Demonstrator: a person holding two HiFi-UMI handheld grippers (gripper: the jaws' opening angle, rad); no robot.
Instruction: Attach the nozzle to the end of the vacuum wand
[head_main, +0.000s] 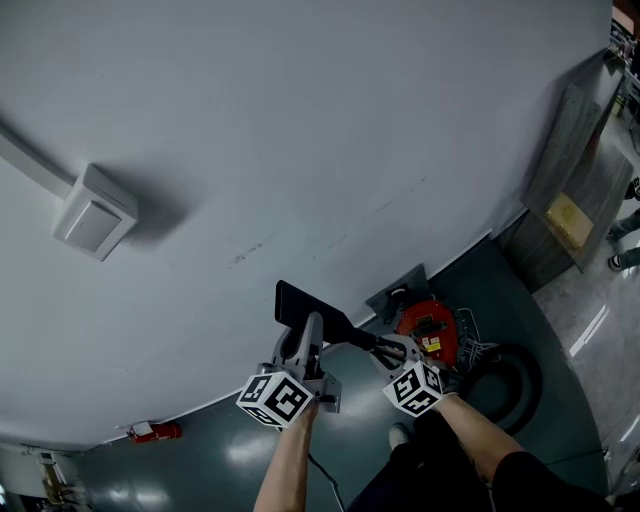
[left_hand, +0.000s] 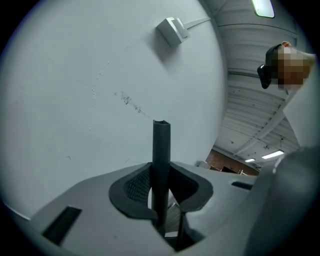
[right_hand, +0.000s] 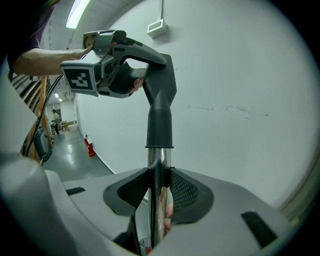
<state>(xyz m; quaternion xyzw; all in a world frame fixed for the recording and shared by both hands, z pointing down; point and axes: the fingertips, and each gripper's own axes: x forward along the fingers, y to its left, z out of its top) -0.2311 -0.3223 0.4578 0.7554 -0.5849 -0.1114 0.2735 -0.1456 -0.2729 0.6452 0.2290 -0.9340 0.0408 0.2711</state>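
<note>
The black flat nozzle (head_main: 308, 309) is held up in front of the grey wall. My left gripper (head_main: 308, 338) is shut on its body. In the left gripper view the nozzle (left_hand: 161, 160) stands edge-on between the pads of the left gripper (left_hand: 161, 196). My right gripper (right_hand: 156, 196) is shut on the chrome vacuum wand (right_hand: 156, 172). The nozzle's round collar (right_hand: 160, 127) sits over the wand's upper end. In the right gripper view the left gripper (right_hand: 141, 80) clamps the nozzle's upper bend. In the head view the right gripper (head_main: 388, 351) is just right of the left one.
A red vacuum body (head_main: 428, 330) and its black hose (head_main: 512, 385) lie on the dark floor by my feet. A white junction box (head_main: 95, 212) is mounted on the wall. A red fire extinguisher (head_main: 155, 431) stands at the wall's base. A wooden cabinet (head_main: 570, 200) is at the far right.
</note>
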